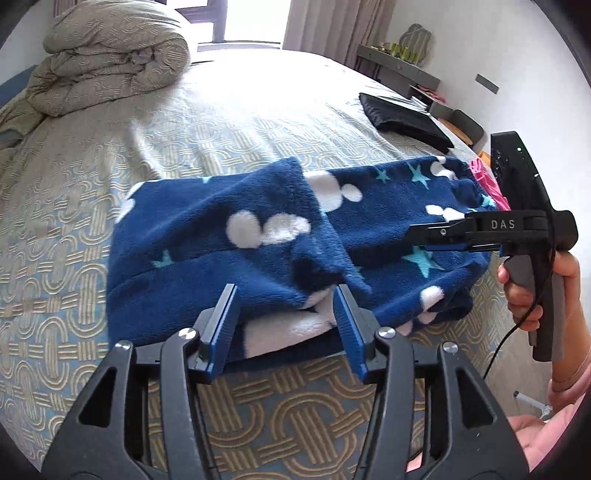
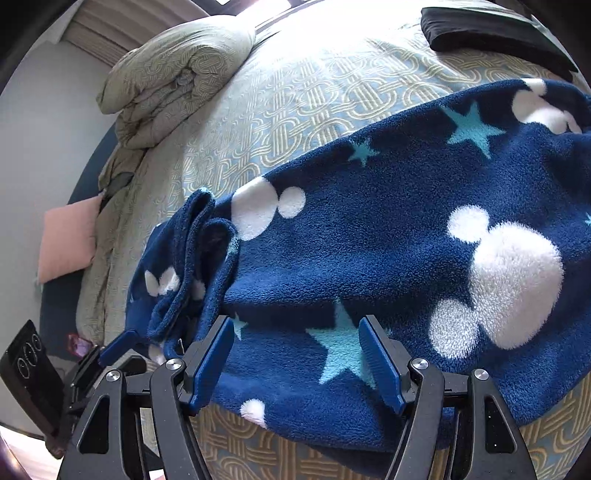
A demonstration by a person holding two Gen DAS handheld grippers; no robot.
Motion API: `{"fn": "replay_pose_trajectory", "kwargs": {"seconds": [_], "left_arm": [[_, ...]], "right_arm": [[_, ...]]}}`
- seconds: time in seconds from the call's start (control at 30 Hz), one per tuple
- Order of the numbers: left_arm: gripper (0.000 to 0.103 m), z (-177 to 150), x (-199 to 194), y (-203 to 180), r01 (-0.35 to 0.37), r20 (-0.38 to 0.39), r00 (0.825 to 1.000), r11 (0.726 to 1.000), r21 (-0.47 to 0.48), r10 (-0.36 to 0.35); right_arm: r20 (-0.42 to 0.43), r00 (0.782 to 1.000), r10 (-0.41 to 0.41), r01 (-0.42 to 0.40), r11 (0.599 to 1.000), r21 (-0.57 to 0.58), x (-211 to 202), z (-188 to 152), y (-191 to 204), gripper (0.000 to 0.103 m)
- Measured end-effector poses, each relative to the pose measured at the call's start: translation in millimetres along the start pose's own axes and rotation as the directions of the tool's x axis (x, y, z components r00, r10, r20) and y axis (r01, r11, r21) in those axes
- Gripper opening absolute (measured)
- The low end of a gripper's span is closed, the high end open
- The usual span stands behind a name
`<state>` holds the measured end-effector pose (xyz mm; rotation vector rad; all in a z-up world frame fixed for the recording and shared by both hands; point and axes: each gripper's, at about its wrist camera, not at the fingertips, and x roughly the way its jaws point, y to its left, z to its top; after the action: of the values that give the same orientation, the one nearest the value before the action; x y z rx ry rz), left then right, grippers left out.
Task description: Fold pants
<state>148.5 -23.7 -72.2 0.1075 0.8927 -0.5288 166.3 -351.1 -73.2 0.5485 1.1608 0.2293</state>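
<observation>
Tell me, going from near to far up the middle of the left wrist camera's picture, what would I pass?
Left hand-held gripper with its blue fingers apart → blue fleece pants with white shapes and stars → patterned bedspread → bright window.

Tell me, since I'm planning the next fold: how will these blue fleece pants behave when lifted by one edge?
The fleece pants would probably droop limply, given their soft bunched folds. Their fuzzy pile likely resists slipping. They look light.
</observation>
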Motion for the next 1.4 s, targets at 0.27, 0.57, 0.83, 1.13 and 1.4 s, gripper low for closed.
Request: {"fn": "replay_pose_trajectory", "kwargs": {"seconds": [0.27,0.57,0.83,1.13,1.4], "left_arm": [[0.054,-15,2,25,-0.072,-0.012,0.997,0.995,-0.073,0.071],[0.054,-21,4,25,-0.083,-0.004,0.997,0.995,-0.053,0.082],[0.055,-31,-3,50,-0.124,-0.001,0.992,0.987,-0.101,0.124],[0.057,-45,-2,86,-0.152,-0.036,0.988,0.962,-0.225,0.148],[0.066,-53,-5,87,-0.138,-0.039,0.99,0.968,-0.211,0.133]], "right_arm": [[-0.028,0.999,0.019,-0.023,0.991,-0.131,17,10,47,0.072],[-0.069,0.997,0.023,-0.036,0.98,-0.195,34,9,83,0.072],[-0.094,0.988,0.119,-0.125,0.99,-0.066,47,14,70,0.072],[-0.089,0.983,0.16,-0.178,0.945,-0.273,38,9,118,0.054],[-0.173,0.984,0.035,-0.098,0.924,-0.37,77,-5,136,0.026]]}}
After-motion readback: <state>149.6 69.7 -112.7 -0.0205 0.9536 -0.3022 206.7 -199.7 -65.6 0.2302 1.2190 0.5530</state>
